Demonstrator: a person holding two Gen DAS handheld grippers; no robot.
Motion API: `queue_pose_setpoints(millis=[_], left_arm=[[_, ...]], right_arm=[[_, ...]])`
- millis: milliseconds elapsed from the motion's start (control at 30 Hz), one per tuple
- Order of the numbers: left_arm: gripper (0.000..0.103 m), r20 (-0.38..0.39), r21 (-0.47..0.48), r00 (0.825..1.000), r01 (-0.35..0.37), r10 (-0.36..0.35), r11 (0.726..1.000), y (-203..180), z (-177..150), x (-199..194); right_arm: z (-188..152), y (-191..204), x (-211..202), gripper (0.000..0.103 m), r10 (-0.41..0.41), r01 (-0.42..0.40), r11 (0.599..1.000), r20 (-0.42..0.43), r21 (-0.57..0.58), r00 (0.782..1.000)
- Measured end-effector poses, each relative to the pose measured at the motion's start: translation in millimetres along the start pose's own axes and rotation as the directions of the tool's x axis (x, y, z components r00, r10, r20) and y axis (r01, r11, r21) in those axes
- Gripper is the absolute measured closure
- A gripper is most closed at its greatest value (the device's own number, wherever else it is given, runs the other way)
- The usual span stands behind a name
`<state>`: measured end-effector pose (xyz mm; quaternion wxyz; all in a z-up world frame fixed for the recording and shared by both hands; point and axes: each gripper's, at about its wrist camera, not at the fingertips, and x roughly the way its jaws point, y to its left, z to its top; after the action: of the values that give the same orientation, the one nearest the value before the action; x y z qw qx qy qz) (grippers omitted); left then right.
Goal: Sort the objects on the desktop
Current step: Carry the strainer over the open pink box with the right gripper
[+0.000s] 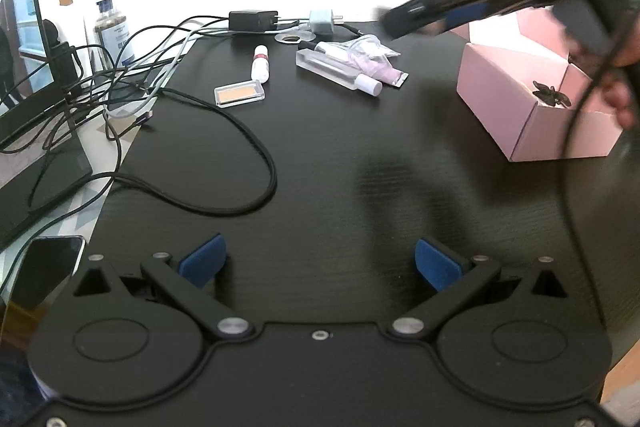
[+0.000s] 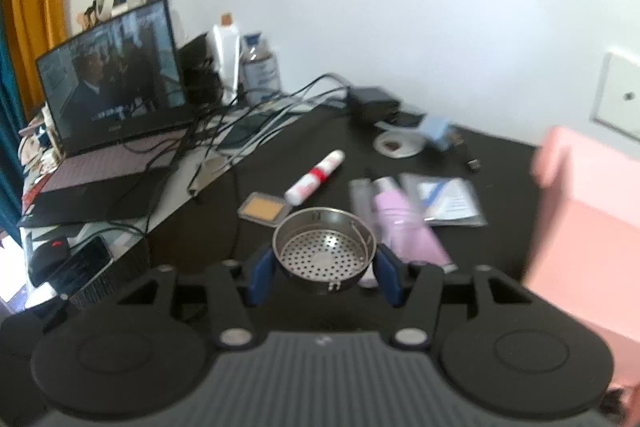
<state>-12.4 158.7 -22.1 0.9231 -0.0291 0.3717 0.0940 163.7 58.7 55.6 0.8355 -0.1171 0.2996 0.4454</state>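
Note:
My right gripper [image 2: 325, 273] is shut on a small round steel strainer [image 2: 324, 247], its blue pads pressing the bowl's two sides, lifted above the black desk [image 2: 304, 163]. In the left wrist view that right gripper [image 1: 404, 21] shows blurred at the upper right, above the open pink box [image 1: 532, 103]. My left gripper [image 1: 318, 263] stands open over bare desk with nothing between its blue pads. Loose items lie further back: a white tube with a red band [image 1: 260, 63], a flat clear case with a tan insert [image 1: 239, 94], a clear bottle [image 1: 338, 73] and a pink pouch [image 2: 408, 231].
An open laptop [image 2: 112, 99] sits at the left with a tangle of black and white cables [image 1: 132, 75] spilling onto the desk. Chargers [image 1: 253, 20] lie at the back edge. A phone [image 1: 44, 269] rests at the near left. The pink box [image 2: 592, 243] stands close on the right.

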Motion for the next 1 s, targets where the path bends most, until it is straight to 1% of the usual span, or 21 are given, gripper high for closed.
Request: queue_pose_setpoints(millis=[100,200,367,567,633,700,800,900,1000], left_arm=[[0.000,0.000,-0.011,1.000,0.000,0.000,1.000,0.5,0.2,-0.1],[0.000,0.001,-0.021,1.000,-0.006,0.006,1.000,0.4,0.6,0.2],[0.000,-0.001,-0.029,1.000,-0.021,0.021,0.999,-2.5,1.2,0.6],[0.000,-0.007,-0.033,0.999,-0.038,0.038,0.999,-6.2,1.8,1.4],[0.000,-0.009,-0.037,0.999,-0.041,0.041,0.998,-6.4,1.8,1.7],[0.000,-0.011,-0.036,0.999,-0.043,0.043,0.998,-8.3,1.5,1.4],[0.000,-0.014,-0.039,0.999,-0.047,0.046,0.998,-10.3,0.9,0.8],[0.000,-0.016,-0.046,0.999,-0.051,0.050,0.998,-11.6,0.3,0.3],[0.000,-0.017,-0.052,0.998,-0.055,0.054,0.997,-13.2,0.0,-0.1]], right_arm=[[-5.0,-18.2,-24.8,0.050,-0.038,0.038,0.999,0.031,0.006,0.999],[-14.0,-42.2,-48.7,0.050,-0.097,0.096,0.995,0.042,0.022,0.994],[-34.3,-88.5,-78.7,0.050,-0.203,0.199,0.973,0.028,0.114,0.979],[-58.2,-127.1,-93.0,0.050,-0.287,0.287,0.941,-0.024,0.178,0.958],[-63.9,-134.3,-92.9,0.050,-0.296,0.299,0.934,-0.044,0.198,0.954],[-68.0,-137.4,-91.0,0.050,-0.283,0.289,0.932,-0.058,0.220,0.957],[-70.1,-131.4,-86.7,0.050,-0.280,0.290,0.941,-0.081,0.177,0.957],[-71.5,-130.5,-81.3,0.050,-0.273,0.297,0.937,-0.142,0.182,0.951],[-72.2,-130.4,-78.4,0.050,-0.244,0.279,0.941,-0.190,0.189,0.951]])
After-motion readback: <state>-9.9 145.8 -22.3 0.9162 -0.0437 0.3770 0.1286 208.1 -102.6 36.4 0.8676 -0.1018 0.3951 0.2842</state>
